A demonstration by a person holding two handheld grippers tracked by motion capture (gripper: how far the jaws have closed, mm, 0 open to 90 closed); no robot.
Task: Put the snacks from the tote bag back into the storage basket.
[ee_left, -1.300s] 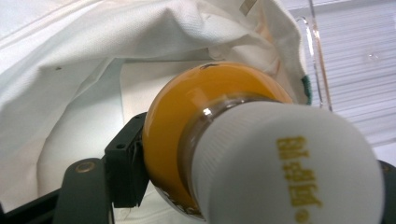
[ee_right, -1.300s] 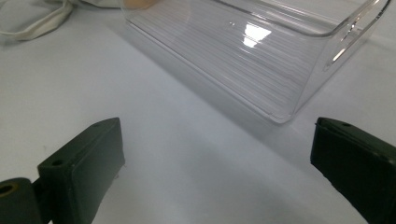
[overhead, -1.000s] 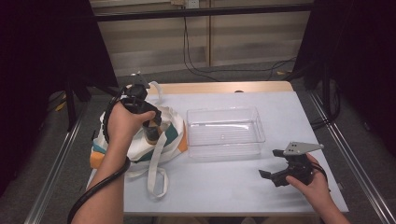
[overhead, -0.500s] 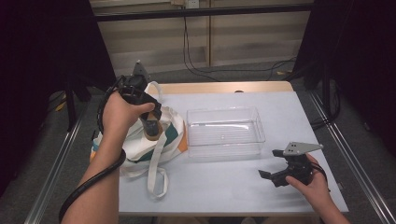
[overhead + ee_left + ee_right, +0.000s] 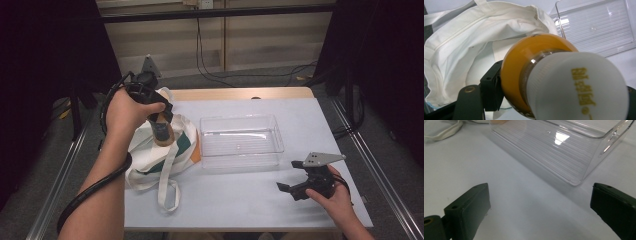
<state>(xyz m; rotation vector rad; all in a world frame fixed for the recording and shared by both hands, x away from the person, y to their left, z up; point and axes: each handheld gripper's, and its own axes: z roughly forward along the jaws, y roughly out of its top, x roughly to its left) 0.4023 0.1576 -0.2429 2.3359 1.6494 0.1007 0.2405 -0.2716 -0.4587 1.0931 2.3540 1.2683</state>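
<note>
Gripping an orange bottle [image 5: 524, 75] above the tote bag [image 5: 185, 145], left tool [image 5: 161, 125], clear tray [image 5: 241, 142] beside, right tool [image 5: 292, 187] wide.

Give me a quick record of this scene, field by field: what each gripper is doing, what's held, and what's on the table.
left gripper: shut on the orange bottle, above the tote bag
orange bottle: orange body, white cap with gold lettering, held between the fingers
tote bag: white cloth with green and orange patches, lying open at the table's left, strap trailing toward the near edge
clear bin: transparent, nothing in it, mid-table, right of the bag
right gripper: open, holding nothing, low over the table near the bin's corner
table: pale grey top
</note>
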